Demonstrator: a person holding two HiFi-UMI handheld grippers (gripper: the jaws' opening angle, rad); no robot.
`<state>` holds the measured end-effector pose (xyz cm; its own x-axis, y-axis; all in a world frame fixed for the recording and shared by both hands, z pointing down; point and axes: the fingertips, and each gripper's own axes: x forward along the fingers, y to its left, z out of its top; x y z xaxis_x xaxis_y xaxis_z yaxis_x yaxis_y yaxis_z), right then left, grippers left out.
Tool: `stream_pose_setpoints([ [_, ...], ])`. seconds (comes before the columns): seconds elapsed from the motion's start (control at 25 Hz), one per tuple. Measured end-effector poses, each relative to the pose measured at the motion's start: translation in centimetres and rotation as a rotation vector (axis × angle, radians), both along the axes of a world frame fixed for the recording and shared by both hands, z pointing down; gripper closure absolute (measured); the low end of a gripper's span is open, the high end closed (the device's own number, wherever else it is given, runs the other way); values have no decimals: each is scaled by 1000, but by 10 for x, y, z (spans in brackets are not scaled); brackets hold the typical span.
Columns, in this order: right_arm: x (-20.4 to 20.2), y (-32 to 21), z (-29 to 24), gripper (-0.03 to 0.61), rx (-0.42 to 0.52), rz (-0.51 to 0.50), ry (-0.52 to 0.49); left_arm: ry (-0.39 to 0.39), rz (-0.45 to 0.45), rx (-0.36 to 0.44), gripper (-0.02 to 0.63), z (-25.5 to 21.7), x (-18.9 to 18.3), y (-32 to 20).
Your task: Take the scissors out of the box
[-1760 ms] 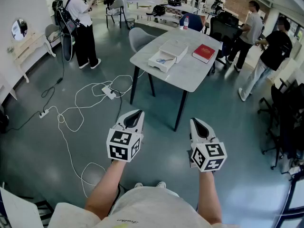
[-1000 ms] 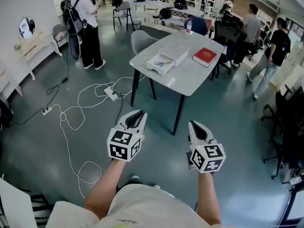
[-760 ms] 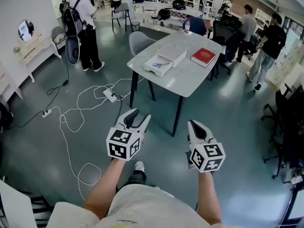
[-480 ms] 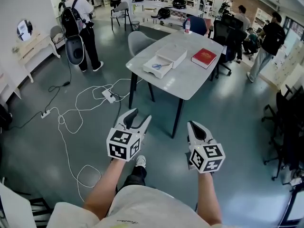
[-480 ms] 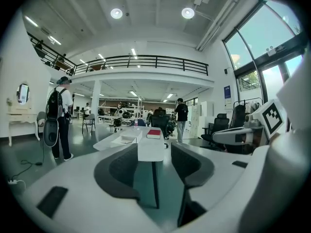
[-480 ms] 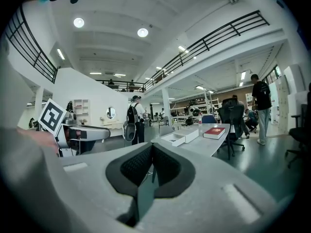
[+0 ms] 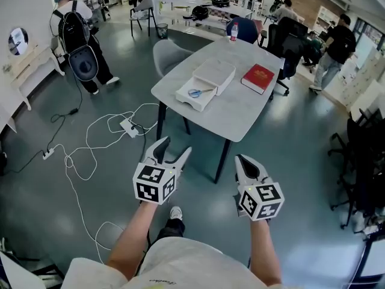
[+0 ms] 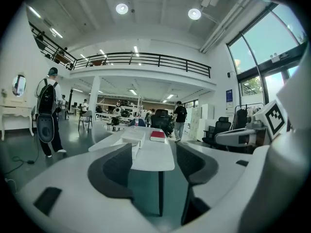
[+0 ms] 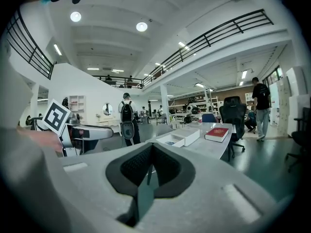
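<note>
the left gripper [image 7: 174, 147], low and left of centre in the head view, has its jaws opening with nothing between them, while the right gripper [image 7: 245, 162] beside it keeps nothing in its jaws, which are pressed together; both hang over the grey floor [image 7: 295, 161], short of the table [image 7: 234, 116]. the blue-handled scissors [image 7: 194, 93] lie inside the open white box [image 7: 182, 97] on the table in the upper middle of the frame, well apart from both grippers, with a red book [image 7: 258, 78] to the box's right.
</note>
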<state>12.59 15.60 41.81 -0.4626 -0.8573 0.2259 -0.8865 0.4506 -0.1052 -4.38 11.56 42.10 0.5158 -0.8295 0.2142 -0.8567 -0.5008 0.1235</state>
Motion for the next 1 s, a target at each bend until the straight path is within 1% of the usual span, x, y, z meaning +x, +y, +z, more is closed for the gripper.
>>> stream_pose_setpoints([
  [0.24,-19,-71,-7,574,-4,33,20,24,36,-18,336,2,-18,-77],
  [0.52,-46,-143,-11,574,-6,56,22,22,89,-18,336,4,-37,-146],
  [0.76,-63,-189,-15,574,3,71,19,21,106,-26,336,6,-53,-194],
  [1.0,-59,-222,-14,574,6,95,10,12,125,-37,336,10,-54,-232],
])
